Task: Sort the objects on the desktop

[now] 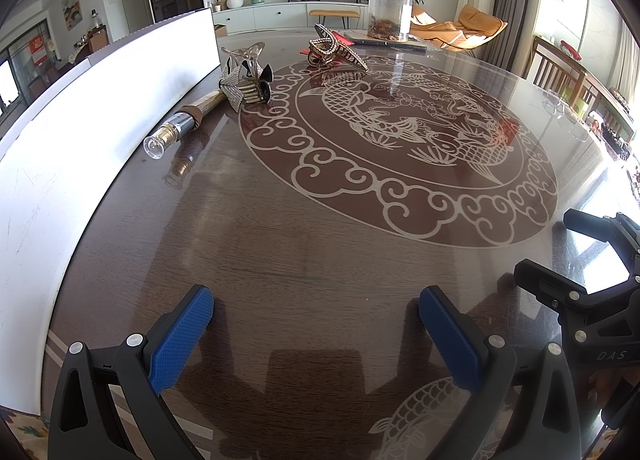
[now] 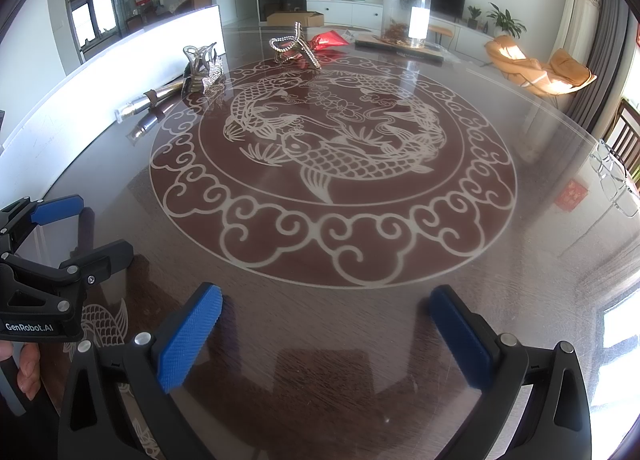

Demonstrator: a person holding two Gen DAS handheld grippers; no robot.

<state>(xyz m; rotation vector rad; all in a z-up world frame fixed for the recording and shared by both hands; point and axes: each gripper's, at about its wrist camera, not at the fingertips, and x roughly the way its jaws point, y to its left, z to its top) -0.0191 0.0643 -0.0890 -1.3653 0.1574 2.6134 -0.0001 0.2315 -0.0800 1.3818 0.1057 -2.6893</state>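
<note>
A silver and gold tube (image 1: 180, 126) lies on the glass-topped table (image 1: 320, 260) by the white box (image 1: 80, 132). A rhinestone hair claw with a black part (image 1: 246, 80) sits at its far end. A second, beaded hair claw (image 1: 334, 48) lies farther back. My left gripper (image 1: 316, 312) is open and empty over the near table. My right gripper (image 2: 326, 310) is open and empty, beside it. The tube (image 2: 150, 100), first claw (image 2: 204, 70) and beaded claw (image 2: 294, 46) also show in the right wrist view. The right gripper (image 1: 560, 252) shows in the left view, the left gripper (image 2: 100, 226) in the right view.
A long white box (image 2: 120, 72) runs along the table's left side. A clear jar (image 1: 390, 12) stands on a dark tray at the back. A red packet (image 2: 330, 38) lies behind the beaded claw. Clear glasses (image 2: 614, 180) lie at the right edge.
</note>
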